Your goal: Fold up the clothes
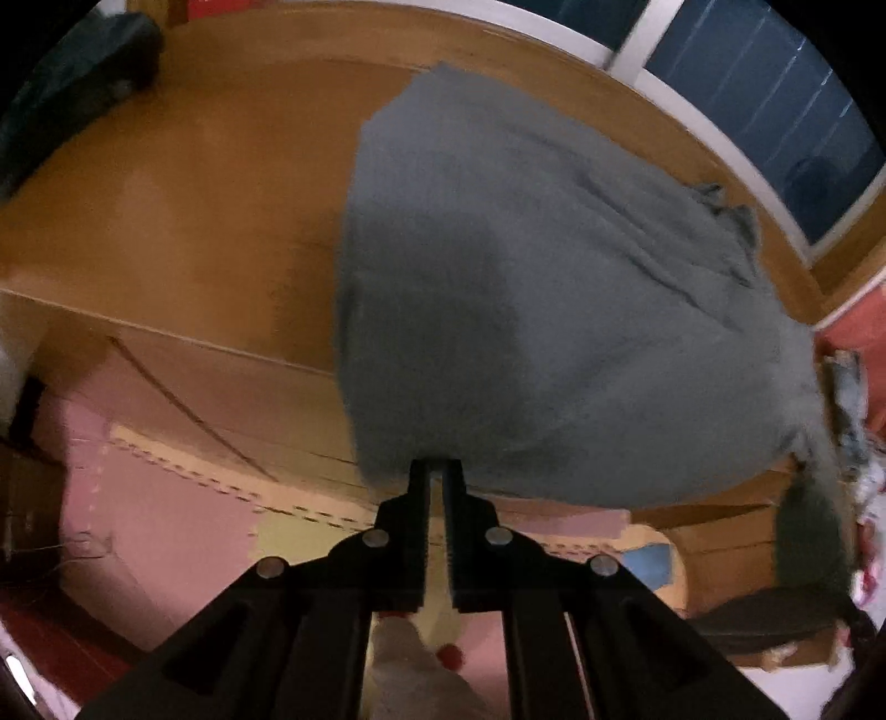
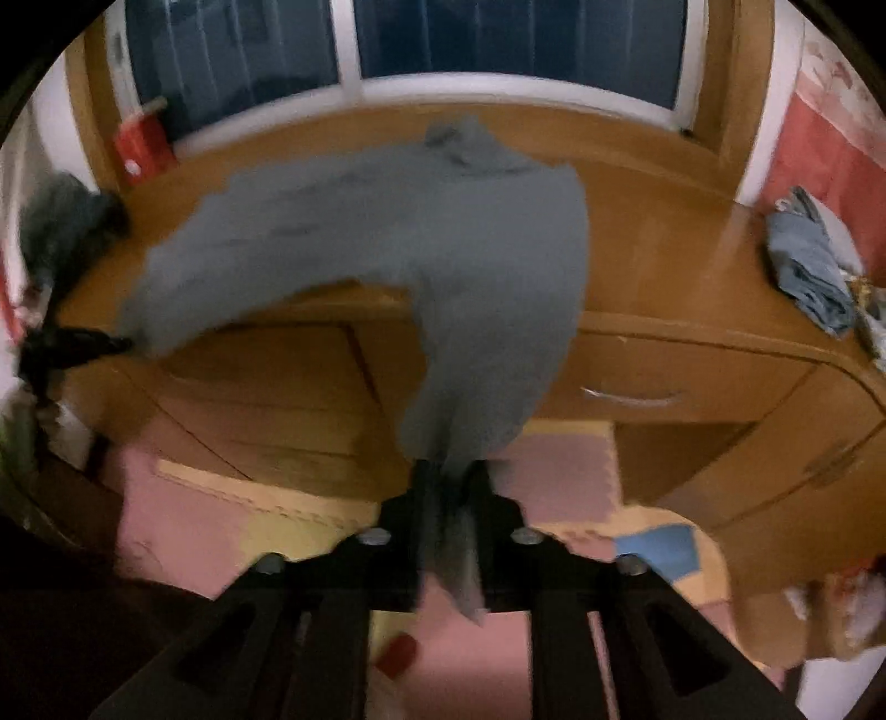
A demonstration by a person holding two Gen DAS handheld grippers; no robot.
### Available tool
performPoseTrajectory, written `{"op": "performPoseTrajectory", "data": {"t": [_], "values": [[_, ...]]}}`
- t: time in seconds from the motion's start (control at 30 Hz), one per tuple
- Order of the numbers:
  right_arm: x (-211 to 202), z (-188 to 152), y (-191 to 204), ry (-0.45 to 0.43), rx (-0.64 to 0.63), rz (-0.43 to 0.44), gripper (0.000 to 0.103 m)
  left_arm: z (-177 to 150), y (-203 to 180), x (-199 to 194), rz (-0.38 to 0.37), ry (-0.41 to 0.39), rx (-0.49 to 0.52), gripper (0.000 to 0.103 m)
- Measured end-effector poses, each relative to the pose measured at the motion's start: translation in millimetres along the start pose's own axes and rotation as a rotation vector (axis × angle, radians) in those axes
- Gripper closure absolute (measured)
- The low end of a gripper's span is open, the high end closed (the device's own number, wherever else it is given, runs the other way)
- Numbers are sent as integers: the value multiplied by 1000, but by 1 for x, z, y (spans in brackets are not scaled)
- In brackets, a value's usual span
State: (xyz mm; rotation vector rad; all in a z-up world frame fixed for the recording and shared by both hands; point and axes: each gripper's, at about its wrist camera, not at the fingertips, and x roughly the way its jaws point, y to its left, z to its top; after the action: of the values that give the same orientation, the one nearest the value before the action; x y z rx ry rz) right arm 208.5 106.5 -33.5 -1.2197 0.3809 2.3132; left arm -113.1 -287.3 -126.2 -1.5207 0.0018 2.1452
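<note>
A grey garment (image 1: 526, 288) stretches from the wooden desk top out over its front edge, held up in the air. My left gripper (image 1: 436, 471) is shut on the garment's near hem. In the right wrist view the same grey garment (image 2: 432, 243) drapes off the desk, and my right gripper (image 2: 449, 487) is shut on another part of its edge, with cloth bunched between the fingers and trailing toward the camera. The left gripper (image 2: 83, 346) shows at the far left, pinching the other corner. The view is blurred by motion.
The wooden desk (image 2: 664, 232) runs under a window (image 2: 498, 44). Folded blue clothes (image 2: 814, 266) lie at its right end, a dark bundle (image 2: 66, 227) and a red box (image 2: 144, 144) at its left. A drawer handle (image 2: 631, 396) is below. Foam floor mats (image 1: 166, 526) lie underneath.
</note>
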Motion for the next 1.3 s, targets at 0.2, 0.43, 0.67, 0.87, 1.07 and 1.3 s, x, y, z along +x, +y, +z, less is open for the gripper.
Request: {"op": "performPoseTrajectory", "data": {"t": [0.2, 0.43, 0.67, 0.87, 1.07, 1.3], "values": [[5, 35, -54, -135, 158, 2, 44, 8, -10, 10, 23, 7, 33, 90], [91, 96, -80, -82, 98, -82, 44, 21, -23, 13, 107, -52, 68, 44], [123, 103, -76, -53, 84, -83, 44, 18, -14, 19, 163, -49, 53, 40], [126, 108, -74, -51, 102, -91, 44, 18, 10, 33, 162, -40, -22, 40], [130, 112, -73, -43, 109, -92, 39, 35, 5, 46, 72, -61, -37, 40], [132, 114, -64, -64, 83, -67, 88, 46, -17, 67, 20, -56, -4, 48]]}}
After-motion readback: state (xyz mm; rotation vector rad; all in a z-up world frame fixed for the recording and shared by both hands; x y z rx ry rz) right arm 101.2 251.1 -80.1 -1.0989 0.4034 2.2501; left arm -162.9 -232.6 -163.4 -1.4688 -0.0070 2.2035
